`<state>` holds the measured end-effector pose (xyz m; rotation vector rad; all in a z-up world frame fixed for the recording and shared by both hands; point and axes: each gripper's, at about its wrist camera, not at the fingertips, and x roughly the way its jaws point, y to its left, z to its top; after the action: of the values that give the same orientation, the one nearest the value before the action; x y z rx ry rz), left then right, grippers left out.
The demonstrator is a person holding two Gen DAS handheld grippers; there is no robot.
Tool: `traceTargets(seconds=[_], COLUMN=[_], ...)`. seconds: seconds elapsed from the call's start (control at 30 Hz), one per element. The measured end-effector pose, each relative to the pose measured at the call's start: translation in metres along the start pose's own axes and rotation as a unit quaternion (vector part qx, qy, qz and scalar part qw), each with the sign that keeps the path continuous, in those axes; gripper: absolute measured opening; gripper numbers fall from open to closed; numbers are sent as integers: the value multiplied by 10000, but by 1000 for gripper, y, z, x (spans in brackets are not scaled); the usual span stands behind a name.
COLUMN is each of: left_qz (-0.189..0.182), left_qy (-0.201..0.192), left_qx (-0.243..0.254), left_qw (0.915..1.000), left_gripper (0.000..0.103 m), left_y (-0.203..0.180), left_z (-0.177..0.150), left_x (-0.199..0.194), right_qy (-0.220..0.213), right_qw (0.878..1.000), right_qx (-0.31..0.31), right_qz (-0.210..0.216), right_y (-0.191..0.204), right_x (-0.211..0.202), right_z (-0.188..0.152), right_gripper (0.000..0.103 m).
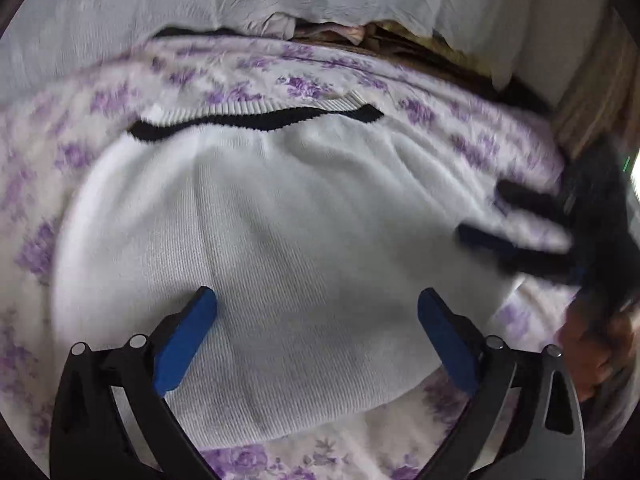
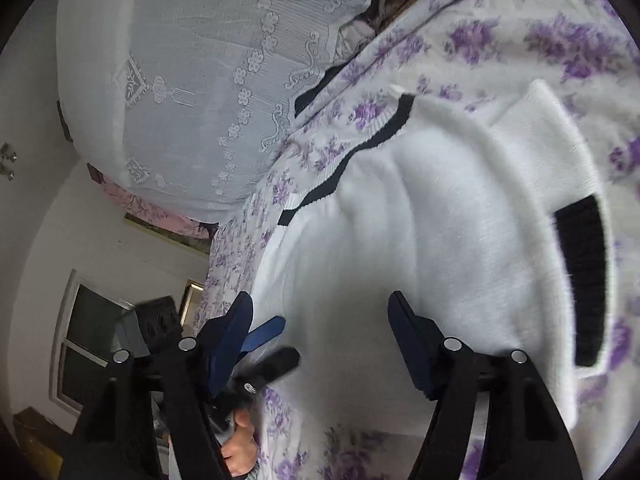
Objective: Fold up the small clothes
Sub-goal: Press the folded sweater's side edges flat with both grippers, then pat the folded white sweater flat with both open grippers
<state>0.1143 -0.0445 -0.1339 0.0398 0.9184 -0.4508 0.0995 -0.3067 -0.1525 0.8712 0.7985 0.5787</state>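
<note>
A white knit sweater point(image 1: 280, 208) with a black stripe point(image 1: 256, 120) along its ribbed hem lies spread on a purple-flowered bedspread point(image 1: 280, 72). My left gripper point(image 1: 316, 300) hovers over its near part, blue pads wide apart and nothing between them. My right gripper point(image 1: 492, 216) is blurred at the sweater's right edge, with white cloth between its fingers. In the right wrist view the right gripper point(image 2: 320, 312) stands open over the sweater point(image 2: 440, 220), pads off the cloth. A black band point(image 2: 584, 280) shows on a folded part. The left gripper point(image 2: 276, 346) is at the lower left, held by a hand point(image 2: 240, 452).
A white lace-covered pile point(image 2: 200, 80) lies along the far side of the bedspread point(image 2: 520, 32), with bits of other cloth point(image 1: 352, 32) showing under it. A window point(image 2: 88, 340) and pale wall lie beyond the bed's edge. Wooden furniture point(image 1: 592, 100) stands at the right.
</note>
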Motion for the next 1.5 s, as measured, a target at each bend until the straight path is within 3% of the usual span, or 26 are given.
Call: traceTargets(seconds=[0.1, 0.17, 0.2, 0.23, 0.37, 0.57, 0.7, 0.8, 0.9, 1.0, 1.07, 1.1, 1.23, 1.4, 1.5], left_qz=[-158, -170, -175, -172, -217, -336, -346, -254, -186, -392, -596, -660, -777, -797, -900], left_qy=[-49, -36, -29, -54, -70, -101, -110, -115, -135, -194, -213, -223, -264, -268, -197], left_qx=[202, 170, 152, 125, 125, 54, 48, 150, 211, 38, -146, -231, -360, -270, -111], left_qw=[9997, 9997, 9997, 9998, 9997, 9994, 9993, 9995, 9995, 9990, 9979, 9973, 9960, 9961, 9957], left_gripper=[98, 98, 98, 98, 98, 98, 98, 98, 98, 98, 98, 98, 98, 98, 98], left_y=[-11, -8, -5, -2, -4, -1, 0, -3, -6, 1, 9, 13, 19, 18, 15], left_z=[-1, -2, -2, -3, -3, -4, -3, -4, -5, -4, -3, -2, -1, -7, -10], left_x=[-4, 0, 1, 1, 3, 1, 1, 2, 3, -2, -5, -6, -10, -23, -28], right_qy=[-603, -725, -769, -812, -546, -559, -378, -306, -263, -14, -21, -40, -91, -285, -67], right_qw=[9956, 9908, 9879, 9868, 9924, 9893, 9922, 9940, 9948, 9929, 9923, 9931, 9939, 9989, 9984], right_qx=[-470, -646, -611, -513, -273, -386, -189, -395, -680, -837, -819, -737, -699, -237, -108], right_qz=[-536, -946, -1200, -1302, -1071, -1294, -1169, -973, -706, -844, -923, -907, -850, -293, -559], right_y=[9, 3, -8, -16, -36, -33, -43, -36, -25, -23, -26, -29, -30, -35, -50], right_x=[-20, -23, -26, -28, -31, -33, -28, -18, -11, -10, -19, -26, -36, -75, -82], right_z=[19, 31, 36, 37, 29, 23, 24, 24, 21, 10, 5, 2, -4, -9, -26], right_gripper=[74, 74, 72, 65, 55, 55, 55, 54, 36, 27, 10, 7, 6, 6, 6])
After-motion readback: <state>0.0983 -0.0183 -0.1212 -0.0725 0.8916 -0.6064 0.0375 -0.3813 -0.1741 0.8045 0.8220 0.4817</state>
